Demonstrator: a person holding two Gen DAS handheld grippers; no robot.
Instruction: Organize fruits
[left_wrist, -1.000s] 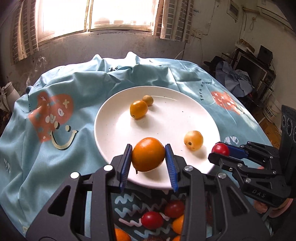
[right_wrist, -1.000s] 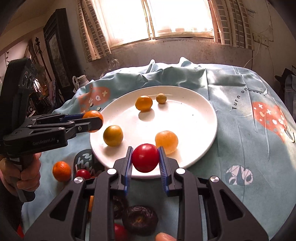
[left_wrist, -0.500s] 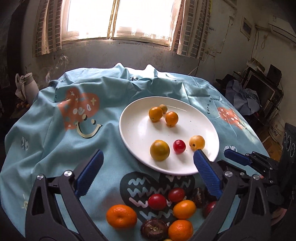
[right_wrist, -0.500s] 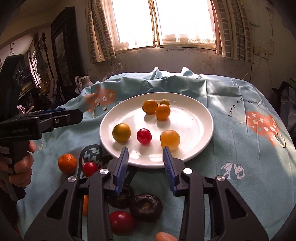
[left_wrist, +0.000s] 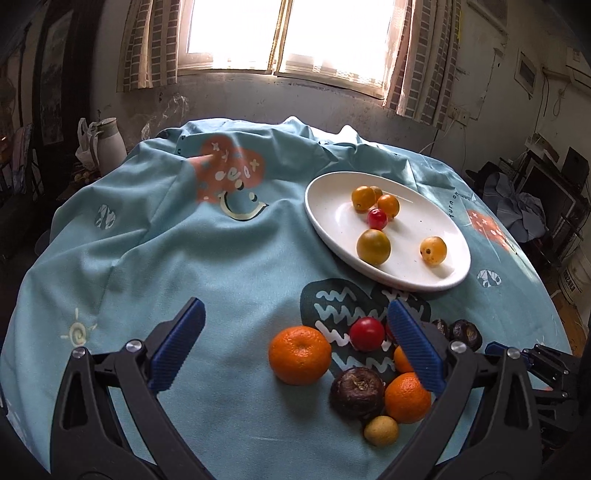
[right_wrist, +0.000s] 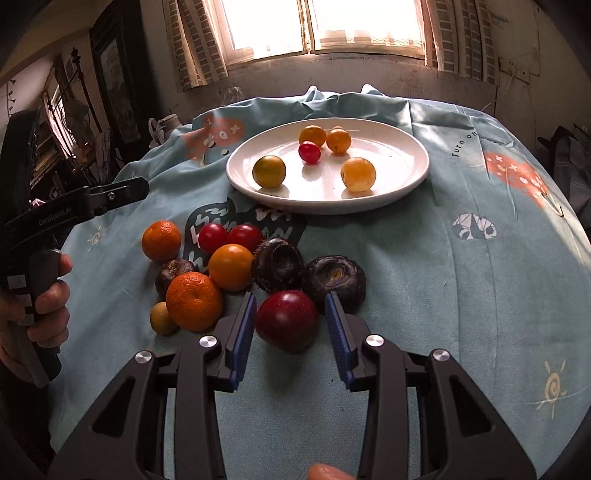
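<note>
A white plate (left_wrist: 328, 221) (right_wrist: 406, 181) holds several fruits, among them a red cherry tomato (left_wrist: 377, 218) (right_wrist: 309, 152) and a yellow-green fruit (left_wrist: 373, 246) (right_wrist: 269, 171). A pile of loose fruit lies on the cloth in front of it. My left gripper (left_wrist: 295, 343) is open wide, low over the cloth, with a mandarin (left_wrist: 299, 355) (right_wrist: 161, 241) between its fingers. My right gripper (right_wrist: 291, 328) is open, its fingers either side of a dark red plum (right_wrist: 287, 319) that rests on the cloth.
The round table wears a blue patterned cloth (left_wrist: 147, 240). In the pile are mandarins (right_wrist: 194, 301), red tomatoes (right_wrist: 212, 237), dark brown fruits (right_wrist: 335, 277) and a small yellow fruit (left_wrist: 381, 430). A white jug (left_wrist: 107, 142) stands beyond the table's far left edge.
Both grippers let go of their fruit on the plate, opened, and pulled back toward the pile. The red tomato rolled toward the plate's far side. My right gripper now straddles the plum.
</note>
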